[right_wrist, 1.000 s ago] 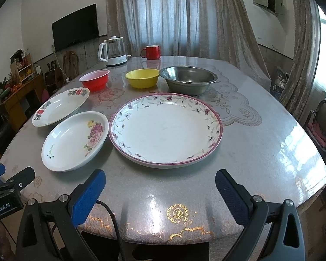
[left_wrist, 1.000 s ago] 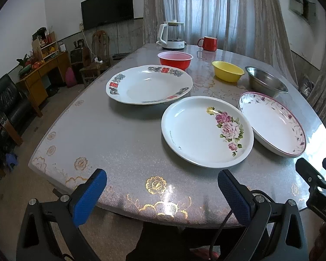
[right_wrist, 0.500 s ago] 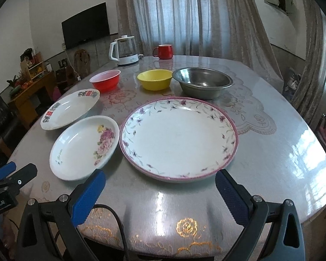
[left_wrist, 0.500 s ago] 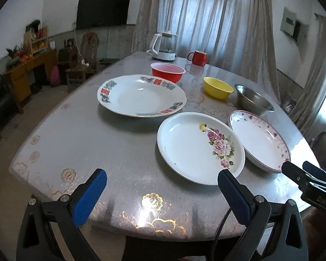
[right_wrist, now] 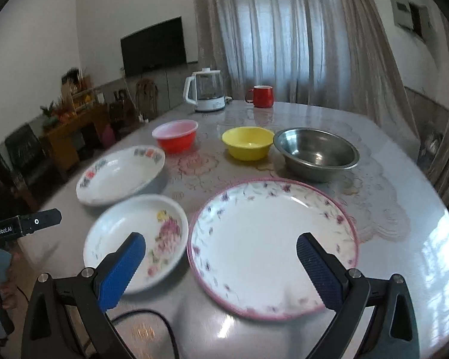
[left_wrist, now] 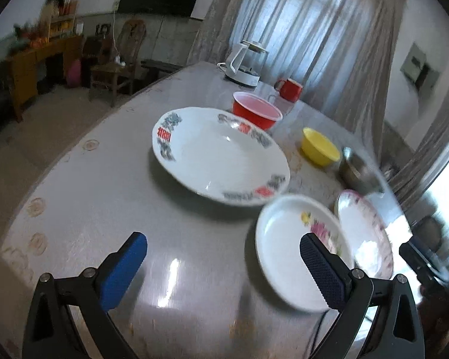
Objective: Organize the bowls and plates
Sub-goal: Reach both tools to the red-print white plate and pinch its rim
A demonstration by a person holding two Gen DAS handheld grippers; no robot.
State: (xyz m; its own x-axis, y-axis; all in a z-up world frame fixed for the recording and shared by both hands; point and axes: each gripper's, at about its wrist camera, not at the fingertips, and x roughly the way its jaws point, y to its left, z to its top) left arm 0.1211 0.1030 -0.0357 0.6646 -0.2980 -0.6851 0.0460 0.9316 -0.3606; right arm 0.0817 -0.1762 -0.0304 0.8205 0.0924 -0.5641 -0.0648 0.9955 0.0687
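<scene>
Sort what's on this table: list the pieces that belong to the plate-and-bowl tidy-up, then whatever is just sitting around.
For the job:
pink-rimmed plate
rose plate
red-patterned plate
red bowl
yellow bowl
steel bowl

Just lying about:
kettle
red mug

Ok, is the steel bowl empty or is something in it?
Empty. In the right wrist view the steel bowl shows only bare, shiny metal inside.
</scene>
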